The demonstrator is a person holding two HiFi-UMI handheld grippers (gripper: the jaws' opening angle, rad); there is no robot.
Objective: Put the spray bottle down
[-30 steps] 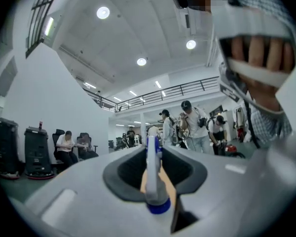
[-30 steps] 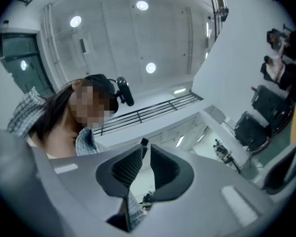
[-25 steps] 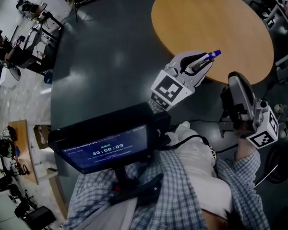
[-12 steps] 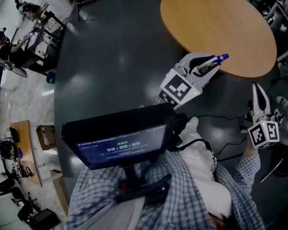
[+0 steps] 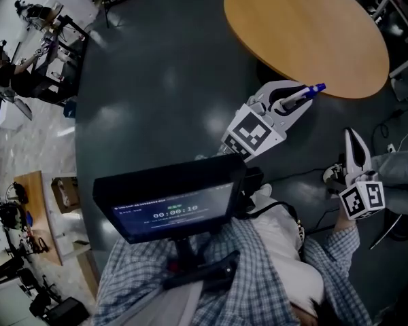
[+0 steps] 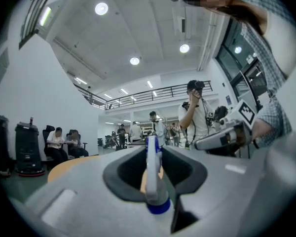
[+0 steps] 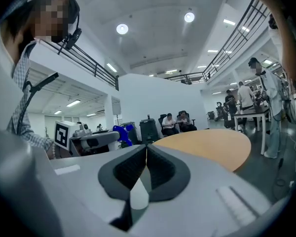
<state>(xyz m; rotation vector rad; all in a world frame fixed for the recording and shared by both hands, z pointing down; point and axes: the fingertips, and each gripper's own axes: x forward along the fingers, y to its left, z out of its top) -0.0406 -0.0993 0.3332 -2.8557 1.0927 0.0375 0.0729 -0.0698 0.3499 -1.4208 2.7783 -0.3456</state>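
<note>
Carrying: your left gripper [image 5: 294,104] clamps spray bottle [image 5: 309,91]; right gripper [image 5: 351,141] closed, empty. Next, lower it onto table [image 5: 306,26] at 12 o'clock.

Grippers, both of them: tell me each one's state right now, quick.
Left gripper: jaws closed on the spray bottle.
Right gripper: jaws closed, nothing between them.

The left hand-held gripper [image 5: 301,101] holds the spray bottle [image 6: 152,172] beside the table [image 5: 306,26].
</note>
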